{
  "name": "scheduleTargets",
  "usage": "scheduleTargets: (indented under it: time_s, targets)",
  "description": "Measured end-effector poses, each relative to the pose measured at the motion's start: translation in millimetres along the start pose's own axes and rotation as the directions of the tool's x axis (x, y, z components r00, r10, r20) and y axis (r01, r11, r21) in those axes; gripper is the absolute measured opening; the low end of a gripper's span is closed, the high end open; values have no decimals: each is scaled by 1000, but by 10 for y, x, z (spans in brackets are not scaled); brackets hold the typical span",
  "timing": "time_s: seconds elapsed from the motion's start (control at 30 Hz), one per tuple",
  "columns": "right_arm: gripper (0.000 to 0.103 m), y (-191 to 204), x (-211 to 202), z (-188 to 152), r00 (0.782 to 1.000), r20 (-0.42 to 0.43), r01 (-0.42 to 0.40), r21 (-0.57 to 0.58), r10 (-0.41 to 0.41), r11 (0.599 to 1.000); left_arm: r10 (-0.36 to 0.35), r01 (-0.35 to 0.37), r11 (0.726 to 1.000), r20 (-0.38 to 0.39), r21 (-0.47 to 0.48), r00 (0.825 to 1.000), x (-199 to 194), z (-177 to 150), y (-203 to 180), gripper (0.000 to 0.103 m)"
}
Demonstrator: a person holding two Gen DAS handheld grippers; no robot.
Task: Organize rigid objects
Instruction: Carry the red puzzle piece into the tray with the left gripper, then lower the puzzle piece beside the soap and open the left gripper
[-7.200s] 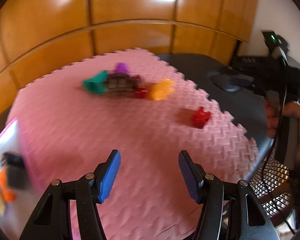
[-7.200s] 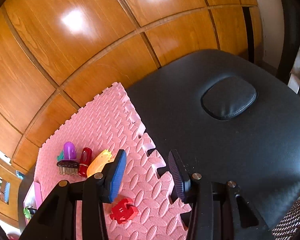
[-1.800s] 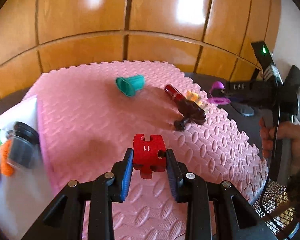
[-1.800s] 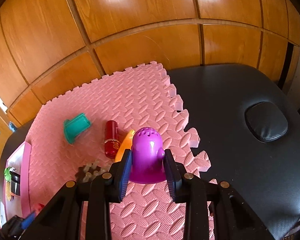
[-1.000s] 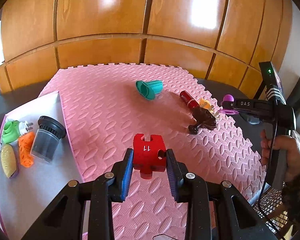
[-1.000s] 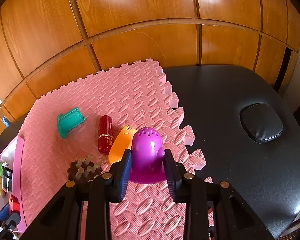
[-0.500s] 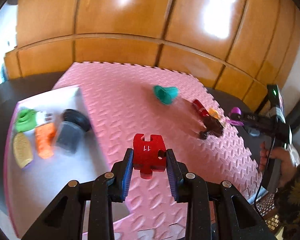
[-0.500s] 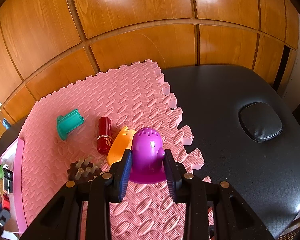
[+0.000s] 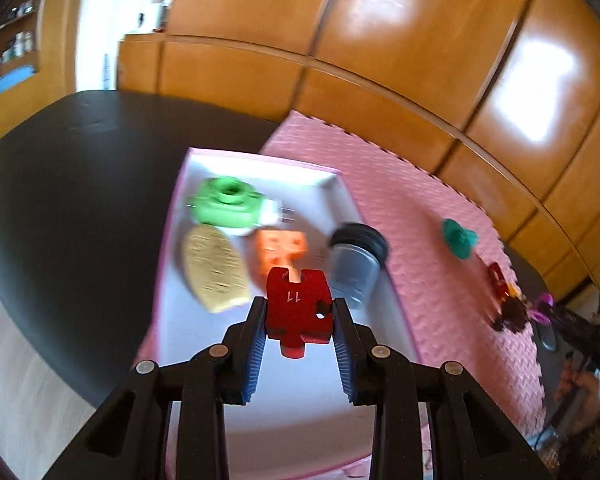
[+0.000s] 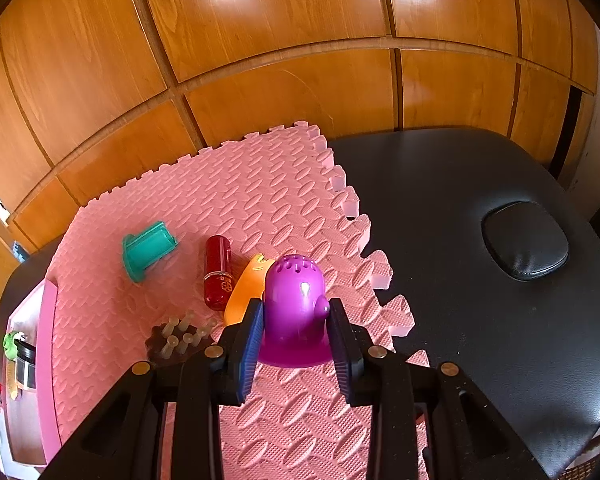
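Observation:
My left gripper (image 9: 300, 316) is shut on a red puzzle-shaped block (image 9: 299, 307) marked 11, held above the white inside of a pink-edged tray (image 9: 204, 344). In the tray lie a green round piece (image 9: 226, 203), a yellow oval piece (image 9: 214, 267), an orange piece (image 9: 281, 249) and a grey jar with a black lid (image 9: 356, 264). My right gripper (image 10: 296, 330) is shut on a purple dome-shaped piece (image 10: 294, 306) over the pink foam mat (image 10: 260, 208). On the mat lie a teal cup (image 10: 148, 249), a dark red cylinder (image 10: 217, 272), an orange piece (image 10: 246, 288) and a brown pegged piece (image 10: 178, 338).
The mat and tray rest on a black padded table (image 10: 480, 280) with a round cushion (image 10: 526, 240). Wooden wall panels (image 10: 260, 40) stand behind. A person's hand (image 9: 580, 380) holds the other gripper at the far right of the left wrist view.
My left gripper has swung left with the red block, from over the mat to over the tray, and has rolled. The right gripper has stayed put with the purple piece.

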State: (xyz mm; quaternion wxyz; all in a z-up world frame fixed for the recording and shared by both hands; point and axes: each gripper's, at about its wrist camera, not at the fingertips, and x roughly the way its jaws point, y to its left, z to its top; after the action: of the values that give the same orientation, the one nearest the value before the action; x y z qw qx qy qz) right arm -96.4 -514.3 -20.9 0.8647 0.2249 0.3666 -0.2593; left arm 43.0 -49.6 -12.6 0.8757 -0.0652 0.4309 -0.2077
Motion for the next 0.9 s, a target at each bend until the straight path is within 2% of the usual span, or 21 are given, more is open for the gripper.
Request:
scheduleTargets:
  time_s: [0.27,0.4,0.43,0.67,0.9]
  targets:
    - [31,5,-19,2,1000,3,-9,3,9,1000,8,-8,998,-1,-65,1000,-8,47,230,32]
    - [31,10,-9,-1,1000,-3,-12,3,12,1000,-57,51,996,-81,-76,995,132,6,211,32]
    - [31,15,-12,-1,1000,-3,-12,1,12,1000,-55,48,996,-95,-73,994,165,-15,196,32]
    - [31,10,-11,-4,1000,-3,-12,3,12,1000,18,-22,999,-125,-32,992,338,13,157,32]
    - [31,21,-4,-8,1000,-2,-10,-3,10,1000,71,-71,997,-118,6,990,535,89,170,33]
